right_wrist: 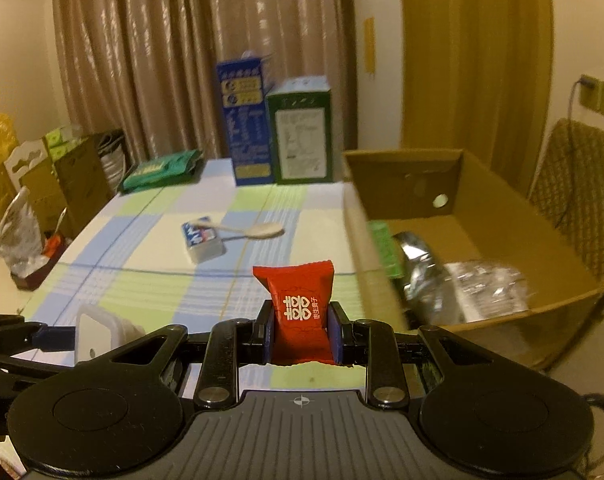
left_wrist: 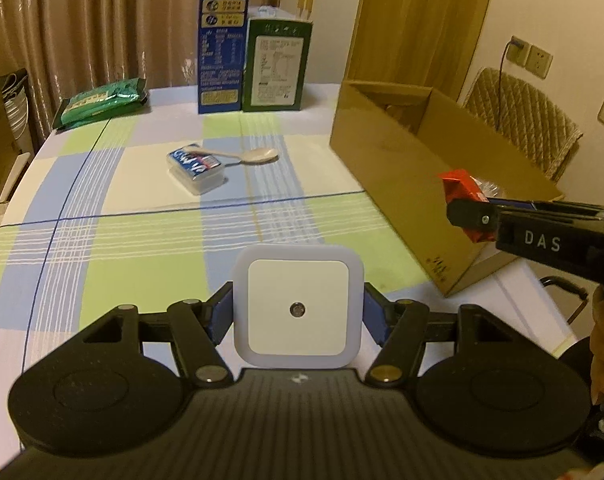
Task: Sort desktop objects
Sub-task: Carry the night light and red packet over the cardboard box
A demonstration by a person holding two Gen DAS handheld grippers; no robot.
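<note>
Two blue-padded fingers of the left gripper [left_wrist: 298, 312] press on both sides of a white square night light [left_wrist: 298, 307], so the jaws are closed around it at about the width of the light. In the left wrist view, the light has a small round sensor in the middle of its face and it is held above the checked tablecloth [left_wrist: 142, 232]. Farther on the table a small clear plastic box with a blue label [left_wrist: 196, 168] lies touching the handle of a pale spoon [left_wrist: 258, 156]. At the far edge a tall blue carton [left_wrist: 222, 48] and a green carton [left_wrist: 276, 66] stand upright side by side, and a green packet [left_wrist: 104, 102] lies flat to the left. On the right an open cardboard box [left_wrist: 401, 160] stands on the table. The right gripper [left_wrist: 471, 210] enters from the right, near the front corner of this box, and it grips a red candy packet [left_wrist: 461, 188].

In the right wrist view, the right gripper [right_wrist: 301, 328] holds the red candy packet [right_wrist: 300, 304] upright between narrow jaws; white characters are printed on its face. The cardboard box [right_wrist: 501, 216] is to the right, and inside it I see a green item [right_wrist: 385, 248] and crumpled silver and clear wrappers [right_wrist: 461, 284]. The plastic box [right_wrist: 204, 240] and the spoon [right_wrist: 258, 232] lie ahead on the cloth. At the lower left, the left gripper [right_wrist: 82, 334] with the night light [right_wrist: 98, 334] is partly visible.
</note>
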